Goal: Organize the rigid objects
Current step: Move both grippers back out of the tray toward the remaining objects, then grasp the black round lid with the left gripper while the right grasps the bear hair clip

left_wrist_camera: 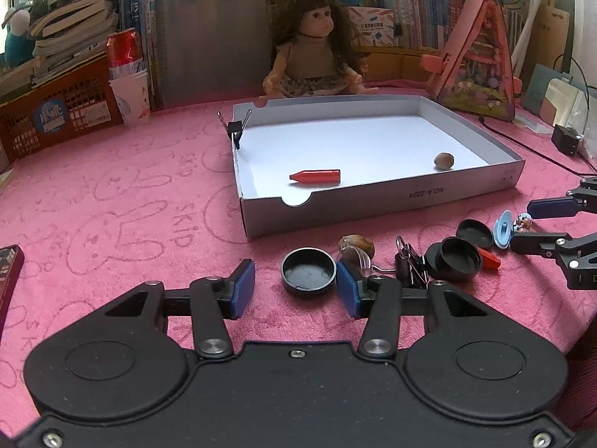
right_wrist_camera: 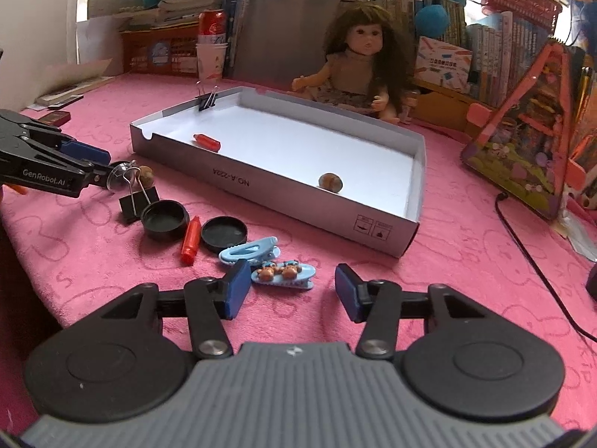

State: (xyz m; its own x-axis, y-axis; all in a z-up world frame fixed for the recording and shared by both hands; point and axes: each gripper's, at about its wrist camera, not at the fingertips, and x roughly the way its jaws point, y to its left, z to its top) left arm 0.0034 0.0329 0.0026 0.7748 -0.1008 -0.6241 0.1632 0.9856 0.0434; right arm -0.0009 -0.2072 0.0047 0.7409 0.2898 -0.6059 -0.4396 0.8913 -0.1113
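Caps, clips, crayons and nuts lie scattered on the pink surface just before the near wall of the white tray. Inside the tray a red crayon lies with its long axis along that wall, tip toward the left wall, where a binder clip grips the rim; a nut sits near the right corner, leaving most of the floor bare. The left gripper is open, one cap between its fingers. The right gripper is open beside a bear hair clip.
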